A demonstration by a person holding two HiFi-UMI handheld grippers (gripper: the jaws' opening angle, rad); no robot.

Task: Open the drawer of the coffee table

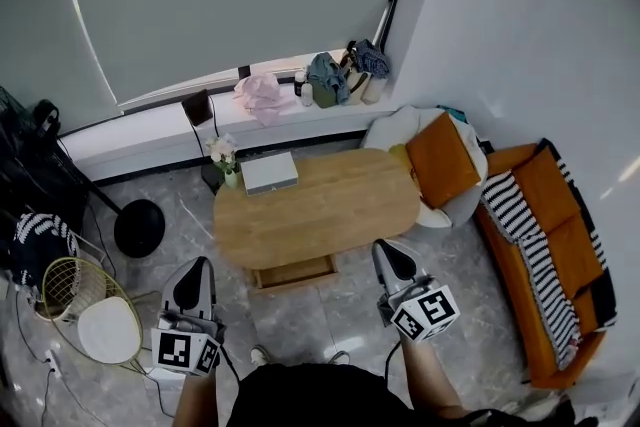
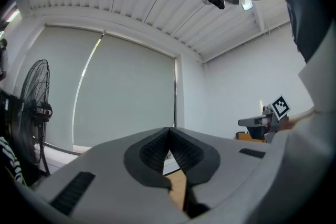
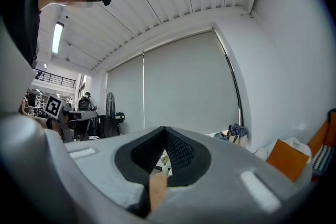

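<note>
Between left claw (image 1: pixel 196 267) and right claw (image 1: pixel 386 251) | drawer (image 1: pixel 293 272) ajar | both closed

— How do the jaws stand on the left gripper (image 2: pixel 169 131)?
— The tips are pressed together with nothing between them. Lower down, a gap shows a sliver of pale wood (image 2: pixel 177 190), perhaps a tabletop.
— And beyond?
— A wide grey blind (image 2: pixel 126 92), a standing fan (image 2: pixel 37 107) at the left, a ribbed ceiling (image 2: pixel 147 2) above, and the right gripper (image 2: pixel 245 122) held level at the right.

I've got a box (image 1: pixel 270 172) on the coffee table's (image 1: pixel 340 210) far left corner, the drawer (image 1: pixel 293 272) under its near edge, and a sofa (image 1: pixel 545 255) to the right.
</note>
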